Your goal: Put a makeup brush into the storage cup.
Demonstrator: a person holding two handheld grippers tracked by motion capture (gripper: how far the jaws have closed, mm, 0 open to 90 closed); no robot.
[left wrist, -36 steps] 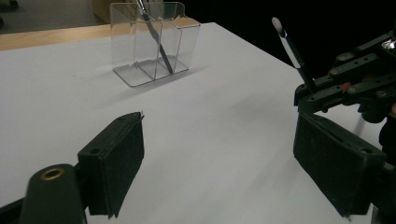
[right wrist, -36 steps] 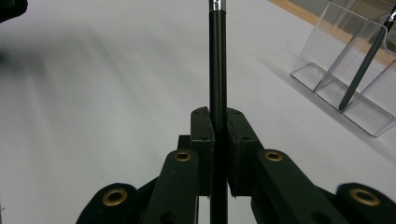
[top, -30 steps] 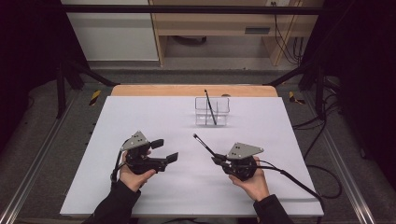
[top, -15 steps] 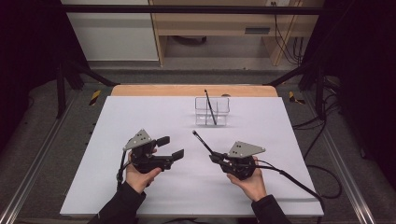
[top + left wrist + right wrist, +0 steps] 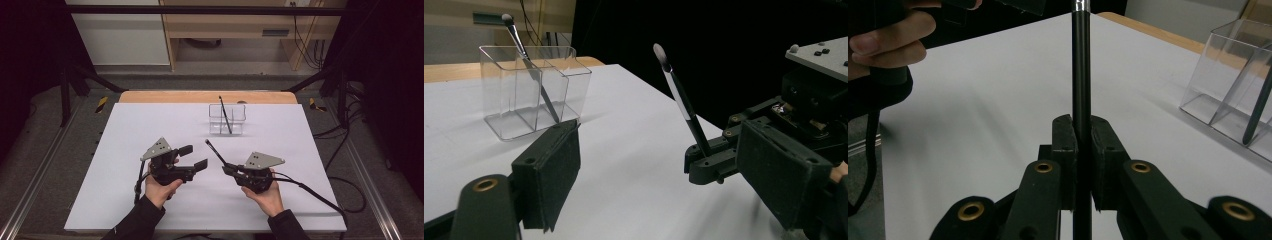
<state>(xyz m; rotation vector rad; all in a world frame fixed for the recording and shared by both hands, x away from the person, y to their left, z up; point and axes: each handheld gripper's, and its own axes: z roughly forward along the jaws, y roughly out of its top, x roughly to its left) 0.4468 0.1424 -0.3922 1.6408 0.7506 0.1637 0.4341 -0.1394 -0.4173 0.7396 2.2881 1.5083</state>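
Nearest you, your right gripper [image 5: 229, 169] sits low over the front right of the white tabletop [image 5: 125, 130], its fingers [image 5: 1064, 145] pinched tight on the black handle of a makeup brush [image 5: 215, 152]. In the right gripper view the handle runs straight up between the two pads. In the high view the brush slants up and away toward the middle of the tabletop, and in the left gripper view its pale bristle tip points up, clear of the surface. Your left gripper [image 5: 192, 156] is beside it on the left, near the brush but apart from it, with its fingers [image 5: 549, 172] spread wide and nothing between them; the brush shows beyond the gap, held by the other gripper. Farther back, past the middle of the tabletop, stands a clear divided holder [image 5: 239, 112], well apart from both grippers. A second brush [image 5: 225, 115] leans in one of its compartments, bristle end up and tilted. Behind the holder, a strip of bare wood edge [image 5: 165, 96] borders the white surface.
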